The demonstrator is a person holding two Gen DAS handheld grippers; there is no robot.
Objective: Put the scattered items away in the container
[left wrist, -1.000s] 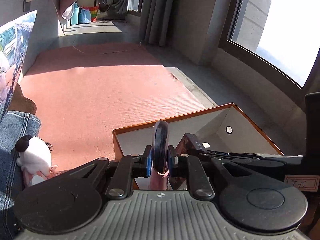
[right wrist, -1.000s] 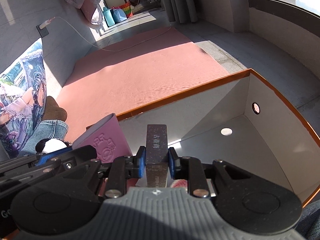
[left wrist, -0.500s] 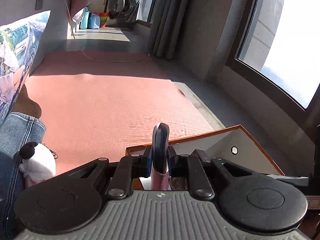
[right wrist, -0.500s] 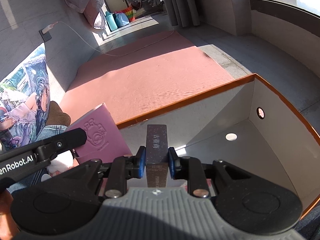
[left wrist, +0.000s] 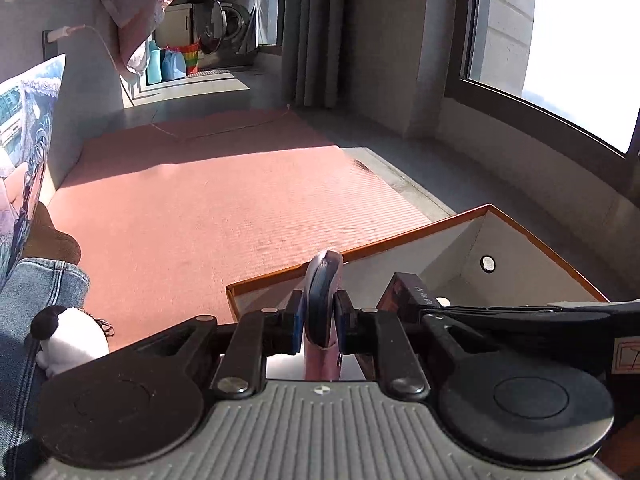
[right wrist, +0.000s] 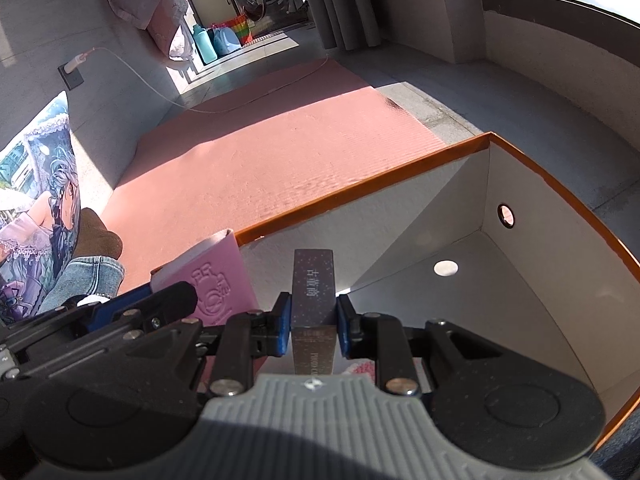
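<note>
While the left claw (left wrist: 319, 328) grips a pink notebook (left wrist: 322, 300) at the box's (right wrist: 520, 288) near-left corner, the right claw (right wrist: 313, 326) clamps a dark booklet (right wrist: 313, 292) upright over the box's inside.

The lower part of the pink notebook (right wrist: 216, 284) is hidden behind the left claw (right wrist: 168, 312). The dark box (right wrist: 313, 300) base is covered by the right claw (right wrist: 313, 328). Box (right wrist: 560, 248) near wall: cut off. Spine lettering: illegible.
</note>
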